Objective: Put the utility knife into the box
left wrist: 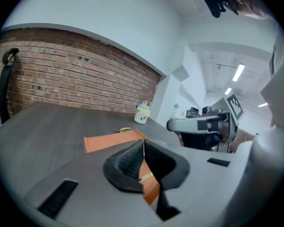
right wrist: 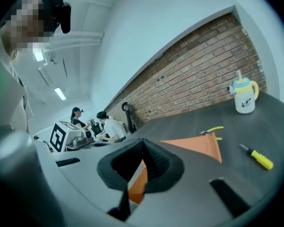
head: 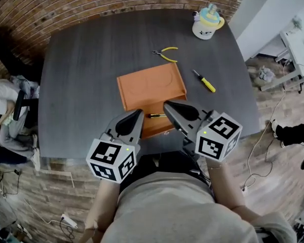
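While your left gripper point(head: 138, 116) and right gripper point(head: 168, 107) flank it, both pinched shut and empty, the utility knife point(head: 156, 115) looks laid in the near half of the box point(head: 147, 85). Light, stiff, slick: take it mid-handle.

Nothing can be read. The cubes on the left gripper point(head: 140, 113) and right gripper point(head: 167, 105) bear only black-and-white square patterns; dark print on the cup point(head: 209, 23) far ahead of them is too small.

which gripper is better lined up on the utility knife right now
Left gripper: the yellow-black utility knife on the orange box lies just beyond its shut tips; the right gripper sees only box.
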Demonstrator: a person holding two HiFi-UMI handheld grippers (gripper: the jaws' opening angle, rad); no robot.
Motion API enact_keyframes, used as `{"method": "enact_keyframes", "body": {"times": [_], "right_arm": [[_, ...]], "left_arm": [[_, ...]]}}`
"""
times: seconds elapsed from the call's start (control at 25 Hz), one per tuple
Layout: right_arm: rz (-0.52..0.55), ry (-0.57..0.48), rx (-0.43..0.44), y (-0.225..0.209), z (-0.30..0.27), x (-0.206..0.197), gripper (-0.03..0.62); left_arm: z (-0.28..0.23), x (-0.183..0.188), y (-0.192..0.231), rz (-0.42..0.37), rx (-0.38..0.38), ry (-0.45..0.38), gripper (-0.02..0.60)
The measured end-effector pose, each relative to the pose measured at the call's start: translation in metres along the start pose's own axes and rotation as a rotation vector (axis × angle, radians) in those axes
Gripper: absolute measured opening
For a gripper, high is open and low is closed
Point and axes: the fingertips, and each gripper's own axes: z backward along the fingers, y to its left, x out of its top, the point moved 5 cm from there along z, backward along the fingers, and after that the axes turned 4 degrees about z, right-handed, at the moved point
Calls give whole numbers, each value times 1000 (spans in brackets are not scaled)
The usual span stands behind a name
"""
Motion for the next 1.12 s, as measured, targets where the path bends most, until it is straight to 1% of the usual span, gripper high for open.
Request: {"method": "enact_keyframes", "body": {"times": [0.16,0.28,0.4,0.48,0.6,0.8,0.92,1.12], "right_arm": [[-38,-78,-30,5,11,6,8],[-76,-163,-85,5,19,8,8],[-100,-201,-145,5,27,5,8],[-105,-202,-164,5,30,3,8],[-102,-186,-168,6,31,-4,8],[-99,-126,-185,10,31,-26,8],[-111,-113,-209,12,35,-34,8],[-151,-122,-243,8,43,-40,8]], "left_arm": [[-5,0,-4,-6,-42,18,21],[-7,-4,-6,-12,-59,35,21],[-10,-10,-9,-23,-73,64,21],[-14,-14,-9,-30,-77,93,21],[-18,-18,-10,-35,-87,117,21],[-18,-28,-15,-55,-107,148,21],[-18,-33,-20,-63,-125,161,21],[-18,-33,-19,-58,-123,160,21]]}}
